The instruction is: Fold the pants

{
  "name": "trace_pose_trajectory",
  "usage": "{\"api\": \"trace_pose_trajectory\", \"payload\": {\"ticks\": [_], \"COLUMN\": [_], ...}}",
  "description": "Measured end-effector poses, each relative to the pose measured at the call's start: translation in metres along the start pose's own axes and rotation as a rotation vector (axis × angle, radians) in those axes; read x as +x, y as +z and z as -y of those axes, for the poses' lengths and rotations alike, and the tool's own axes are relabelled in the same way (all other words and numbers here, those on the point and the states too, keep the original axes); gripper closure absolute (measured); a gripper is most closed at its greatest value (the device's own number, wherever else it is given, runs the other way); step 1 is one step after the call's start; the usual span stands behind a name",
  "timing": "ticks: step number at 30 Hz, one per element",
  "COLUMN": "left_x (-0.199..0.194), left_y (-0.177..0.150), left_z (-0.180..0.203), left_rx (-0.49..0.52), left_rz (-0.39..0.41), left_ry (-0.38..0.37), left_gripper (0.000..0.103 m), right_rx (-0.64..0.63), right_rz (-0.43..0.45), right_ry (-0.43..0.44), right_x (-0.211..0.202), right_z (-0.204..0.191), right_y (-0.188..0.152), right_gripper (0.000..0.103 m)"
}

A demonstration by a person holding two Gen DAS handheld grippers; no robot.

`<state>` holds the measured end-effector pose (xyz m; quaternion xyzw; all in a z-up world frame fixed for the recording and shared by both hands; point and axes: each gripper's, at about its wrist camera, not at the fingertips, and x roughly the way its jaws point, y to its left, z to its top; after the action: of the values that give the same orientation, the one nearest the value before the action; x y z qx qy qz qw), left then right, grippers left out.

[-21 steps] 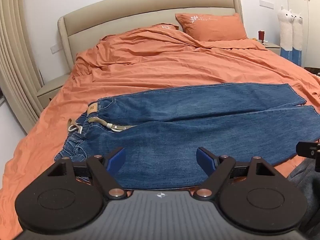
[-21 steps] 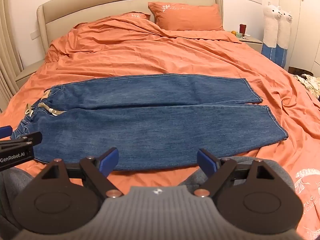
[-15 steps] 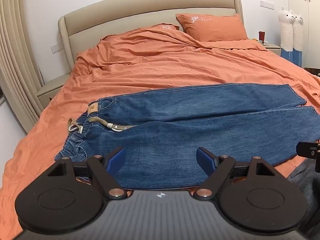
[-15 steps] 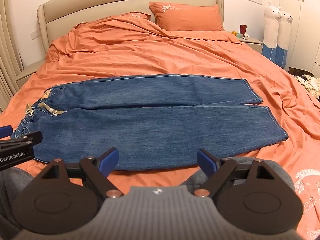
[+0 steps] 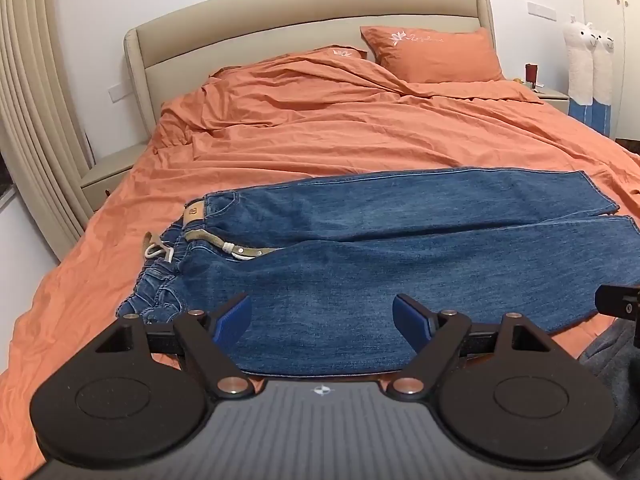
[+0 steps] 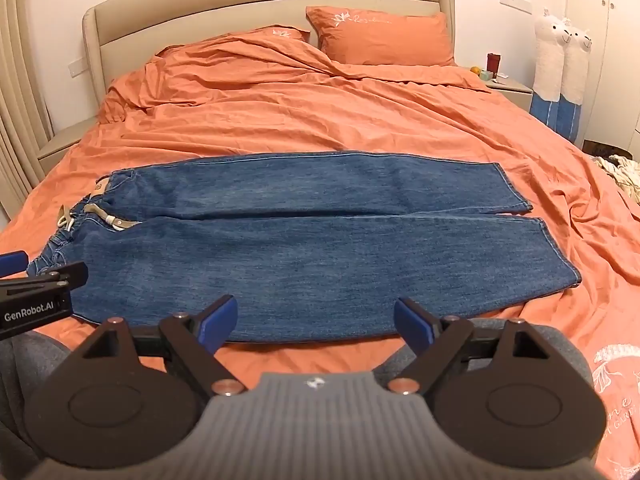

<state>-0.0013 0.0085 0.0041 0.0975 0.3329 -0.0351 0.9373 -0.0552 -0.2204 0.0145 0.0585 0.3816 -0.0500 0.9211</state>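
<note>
Blue jeans lie flat across the orange bed, waistband with a tan belt at the left, both leg hems at the right. My left gripper hovers open above the near edge of the jeans, close to the waist end, with nothing between its blue pads. Over the near edge of the lower leg my right gripper stands open too, holding nothing. The left gripper's side shows at the left edge of the right wrist view.
The orange duvet is rumpled toward the beige headboard, with an orange pillow there. A nightstand and two plush llamas stand at the right. Grey fabric lies at the bed's near edge.
</note>
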Motion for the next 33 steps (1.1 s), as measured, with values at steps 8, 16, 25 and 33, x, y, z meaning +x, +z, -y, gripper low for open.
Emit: {"api": "trace_pose_trajectory", "payload": {"ticks": [8, 16, 25, 33], "left_x": [-0.0003, -0.0002, -0.0005, 0.0004], "left_y": [0.0009, 0.0005, -0.0006, -0.0037], "left_z": [0.0015, 0.0011, 0.0013, 0.0033], "left_rx": [0.001, 0.001, -0.001, -0.001], "left_rz": [-0.001, -0.001, 0.0, -0.001], "left_ry": [0.005, 0.004, 0.001, -0.003], "left_gripper": [0.009, 0.009, 0.009, 0.01], "right_rx": [-0.003, -0.002, -0.002, -0.002], "right_rz": [0.0, -0.001, -0.003, -0.004], "right_ry": [-0.001, -0.001, 0.0, 0.0], "right_x": [-0.0004, 0.0014, 0.0017, 0.0015], "right_z": [-0.0005, -0.0011, -0.0032, -0.003], "right_y": [0.0007, 0.001, 0.0, -0.0005], "right_gripper": [0.021, 0.021, 0.021, 0.021]}}
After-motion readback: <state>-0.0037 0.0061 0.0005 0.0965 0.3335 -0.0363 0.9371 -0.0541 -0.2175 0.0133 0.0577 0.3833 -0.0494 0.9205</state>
